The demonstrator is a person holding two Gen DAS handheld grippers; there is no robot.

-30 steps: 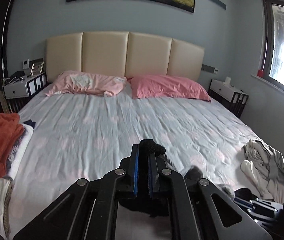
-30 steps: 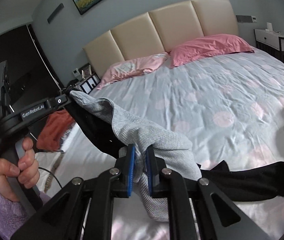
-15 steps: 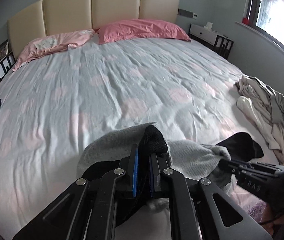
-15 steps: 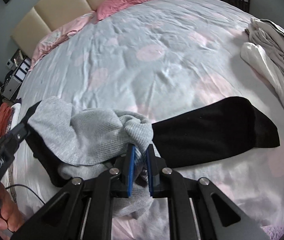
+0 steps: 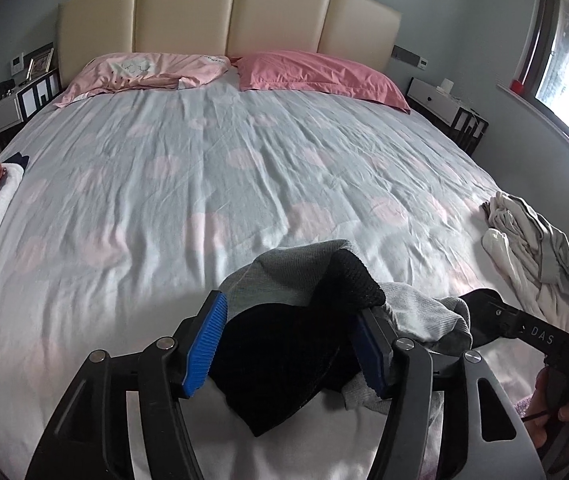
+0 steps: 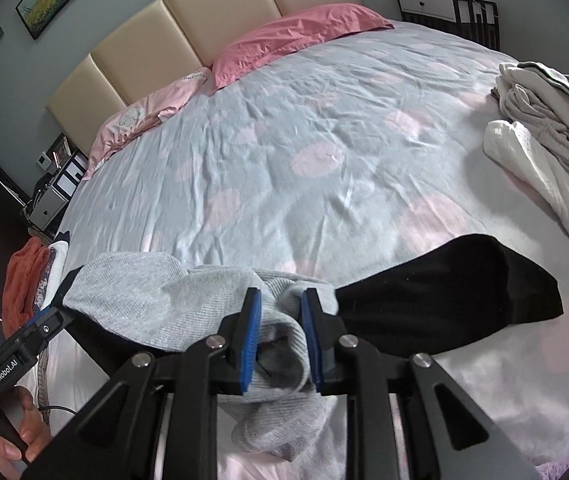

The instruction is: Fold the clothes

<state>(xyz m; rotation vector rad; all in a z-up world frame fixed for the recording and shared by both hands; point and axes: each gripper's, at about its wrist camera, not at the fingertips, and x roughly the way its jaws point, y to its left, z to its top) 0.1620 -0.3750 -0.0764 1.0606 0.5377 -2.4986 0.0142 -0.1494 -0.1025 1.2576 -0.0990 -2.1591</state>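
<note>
The grey and black garment [image 6: 188, 308] lies bunched on the bed [image 5: 212, 184] at its foot end, the end away from the headboard [image 5: 228, 20]. In the right wrist view its grey ribbed part is heaped toward the side of the bed where the orange cloth [image 6: 24, 276] sits, and a flat black part stretches the other way toward the pile of pale clothes [image 6: 544, 128] at the bed's opposite edge.

The left gripper [image 5: 288, 344] is over the garment with its jaws wide and opening; black fabric lies between the blue pads [image 5: 204, 344], and a fold rests against the pad nearer the pale clothes, but the other pad stands clear, so the cloth is released rather than pinched.

The right gripper [image 6: 280, 340] is also opening; a roll of grey fabric sits between its pads and seems to touch both, though whether they press on it I cannot tell.

A hand [image 6: 24, 444] shows at the lower corner of the right wrist view, around the left gripper's handle. Two pink pillows [image 5: 316, 74] lie against the headboard
</note>
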